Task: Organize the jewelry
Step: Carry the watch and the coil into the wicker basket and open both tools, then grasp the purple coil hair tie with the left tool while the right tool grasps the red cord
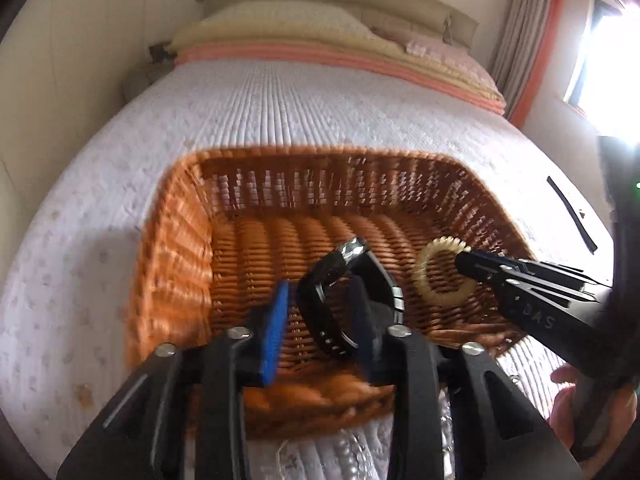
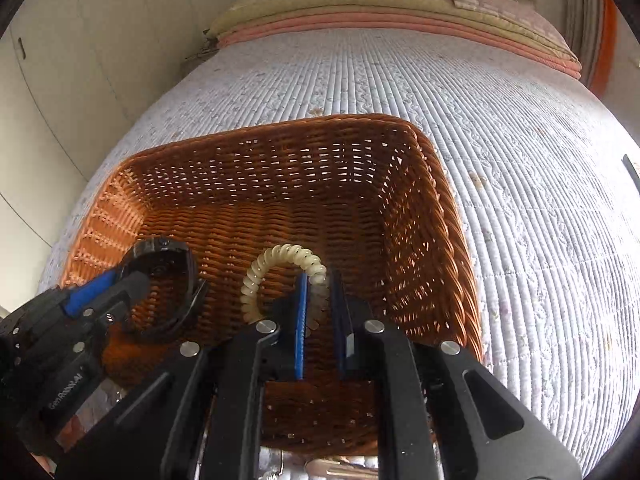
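An orange-brown wicker basket [image 1: 176,264] [image 2: 432,216] sits on the quilted bed. My left gripper [image 1: 320,308] hangs over its inside with the jaws apart; a black wristwatch with a silver case [image 1: 336,280] lies between the fingers, and it is unclear whether a pad still touches it. It shows in the right wrist view too [image 2: 168,276], beside the left gripper [image 2: 120,288]. My right gripper [image 2: 320,304] is shut on a cream spiral coil bracelet [image 2: 288,264] held inside the basket. In the left wrist view the bracelet [image 1: 440,272] sits at the right gripper's tip [image 1: 470,266].
The white quilted bedspread [image 1: 300,108] surrounds the basket. Folded pink and cream blankets and pillows [image 1: 328,48] lie at the bed's head. A black strap-like strip [image 1: 572,212] lies on the bed right of the basket. Shiny clear items [image 2: 340,468] lie at the near edge. Wardrobes stand left, a window right.
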Motion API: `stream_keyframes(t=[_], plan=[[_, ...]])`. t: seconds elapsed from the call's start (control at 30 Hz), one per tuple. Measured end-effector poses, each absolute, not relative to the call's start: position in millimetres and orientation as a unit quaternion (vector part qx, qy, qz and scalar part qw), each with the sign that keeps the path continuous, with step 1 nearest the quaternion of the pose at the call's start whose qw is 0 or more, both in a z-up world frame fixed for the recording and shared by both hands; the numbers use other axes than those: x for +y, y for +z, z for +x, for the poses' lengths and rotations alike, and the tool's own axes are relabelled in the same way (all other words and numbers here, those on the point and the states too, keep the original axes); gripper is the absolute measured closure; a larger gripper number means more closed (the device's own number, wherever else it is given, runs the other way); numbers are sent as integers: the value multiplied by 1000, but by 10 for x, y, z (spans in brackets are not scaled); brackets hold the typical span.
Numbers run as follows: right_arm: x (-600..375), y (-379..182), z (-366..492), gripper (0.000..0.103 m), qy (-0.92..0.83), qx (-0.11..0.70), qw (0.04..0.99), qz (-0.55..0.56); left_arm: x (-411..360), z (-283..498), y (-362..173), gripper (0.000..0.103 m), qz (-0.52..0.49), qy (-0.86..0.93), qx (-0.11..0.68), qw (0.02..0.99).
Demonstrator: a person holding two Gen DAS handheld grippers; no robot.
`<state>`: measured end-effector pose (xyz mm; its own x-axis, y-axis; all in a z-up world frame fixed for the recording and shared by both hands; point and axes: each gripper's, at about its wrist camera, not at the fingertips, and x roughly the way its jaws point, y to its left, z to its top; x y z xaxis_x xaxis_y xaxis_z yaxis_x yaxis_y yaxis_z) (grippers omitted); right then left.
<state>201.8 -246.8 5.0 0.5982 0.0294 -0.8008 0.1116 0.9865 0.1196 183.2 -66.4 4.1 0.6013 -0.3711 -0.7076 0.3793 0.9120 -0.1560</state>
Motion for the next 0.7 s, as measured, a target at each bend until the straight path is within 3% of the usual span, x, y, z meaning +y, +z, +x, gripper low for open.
stream_keyframes(t=[0.27, 0.37, 0.7], plan=[[-2515, 561, 1237, 73, 19, 380, 919, 102, -245, 1117, 655, 59, -39, -250, 334, 908], [-2529, 713, 882, 60, 35, 357, 927, 112, -78, 822, 807, 59, -58, -262, 319, 909], [-2276, 520, -10, 58, 33, 344, 937, 44, 185, 271, 545, 59, -101, -286, 344, 889]])
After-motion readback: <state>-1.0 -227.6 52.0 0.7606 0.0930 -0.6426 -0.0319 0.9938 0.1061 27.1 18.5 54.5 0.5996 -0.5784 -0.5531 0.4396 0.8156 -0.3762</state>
